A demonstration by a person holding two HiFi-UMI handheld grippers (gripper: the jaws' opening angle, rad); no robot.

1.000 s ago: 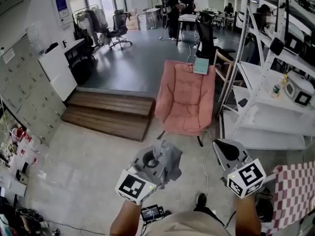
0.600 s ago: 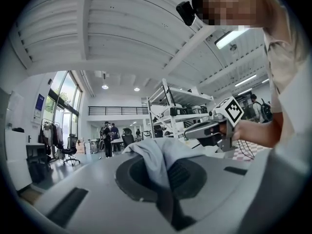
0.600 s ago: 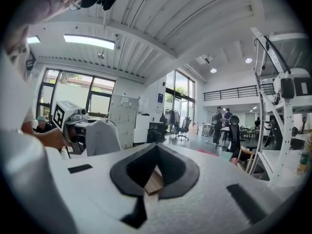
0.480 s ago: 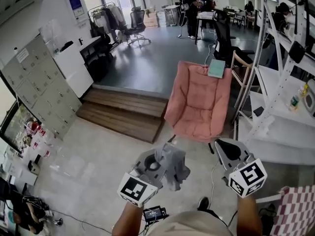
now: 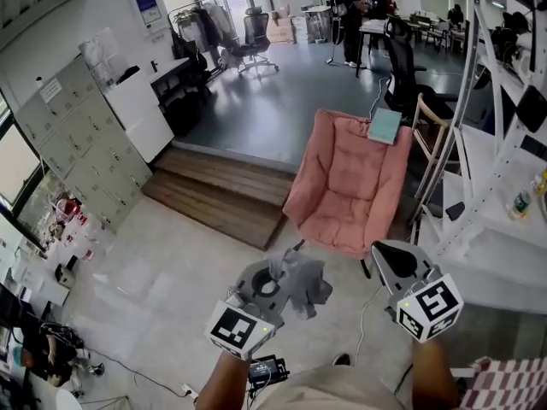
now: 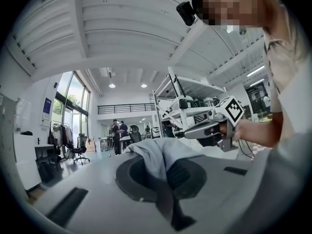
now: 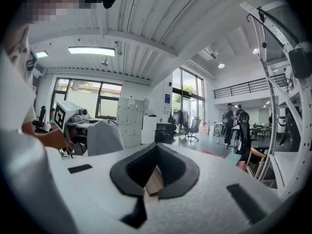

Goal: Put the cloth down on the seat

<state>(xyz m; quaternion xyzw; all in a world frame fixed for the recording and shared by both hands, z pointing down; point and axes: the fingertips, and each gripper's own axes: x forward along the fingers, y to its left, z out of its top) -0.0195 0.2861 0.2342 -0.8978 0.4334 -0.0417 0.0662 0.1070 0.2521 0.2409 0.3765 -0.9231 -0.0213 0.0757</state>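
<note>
The grey cloth (image 5: 305,283) hangs crumpled from my left gripper (image 5: 286,278), which is shut on it low in the head view. In the left gripper view the cloth (image 6: 155,156) drapes over the closed jaws. The pink padded chair (image 5: 346,186) stands on the floor ahead, a little right of the cloth, with its seat bare. A teal book (image 5: 385,126) leans on its backrest. My right gripper (image 5: 395,263) is beside the left one, shut and holding nothing. From the right gripper view the cloth (image 7: 103,136) shows at the left.
Wooden steps (image 5: 218,196) lie left of the chair. White metal shelving (image 5: 491,152) lines the right side, with a wooden chair (image 5: 427,131) and a black office chair (image 5: 402,62) behind. A cable (image 5: 363,310) trails on the floor. Grey lockers (image 5: 73,156) stand at the left. People stand far back (image 5: 355,7).
The head view has swung so the pink chair sits slightly nearer and further right. Both grippers keep their places in the frame, and the cloth stays in the left one.
</note>
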